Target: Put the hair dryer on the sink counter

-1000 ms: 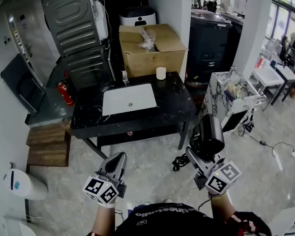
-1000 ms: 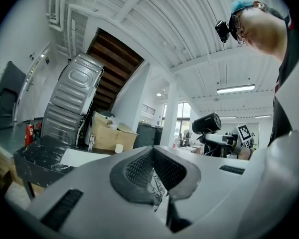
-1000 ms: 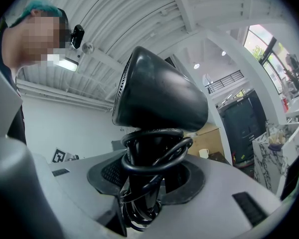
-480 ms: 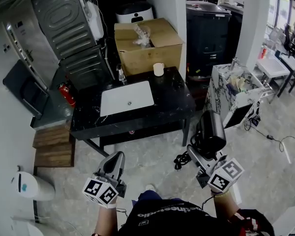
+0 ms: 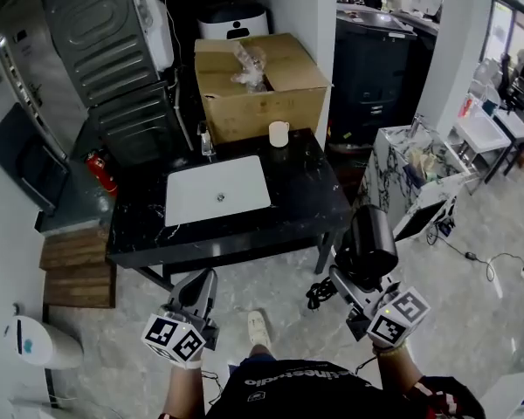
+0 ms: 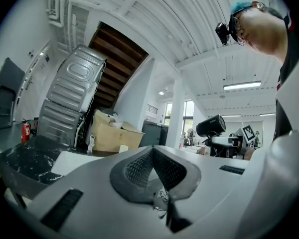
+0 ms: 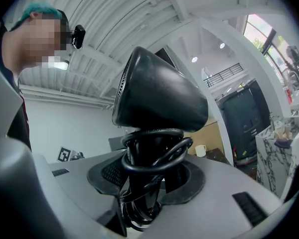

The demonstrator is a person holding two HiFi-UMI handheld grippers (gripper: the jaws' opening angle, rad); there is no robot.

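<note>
The black hair dryer (image 5: 367, 241) stands upright in my right gripper (image 5: 348, 279), which is shut on its handle with the cord wound round it. In the right gripper view the dryer's barrel (image 7: 159, 93) rises above the right gripper (image 7: 149, 176). The black marble sink counter (image 5: 306, 201) with its white basin (image 5: 217, 190) lies ahead, to the left of the dryer and still apart from it. My left gripper (image 5: 203, 285) hangs shut and empty below the counter's front edge. In its own view, that gripper (image 6: 152, 151) is shut and the dryer (image 6: 212, 126) shows at right.
A white cup (image 5: 279, 133) and a small bottle (image 5: 205, 140) stand at the counter's back edge, with a cardboard box (image 5: 258, 85) behind. A marble-patterned cabinet (image 5: 419, 177) is to the right, a black cord (image 5: 319, 291) lies on the floor, and wooden steps (image 5: 74, 264) are at left.
The counter has come nearer and slid left in the head view as the person steps forward. Both grippers keep their places and their holds.
</note>
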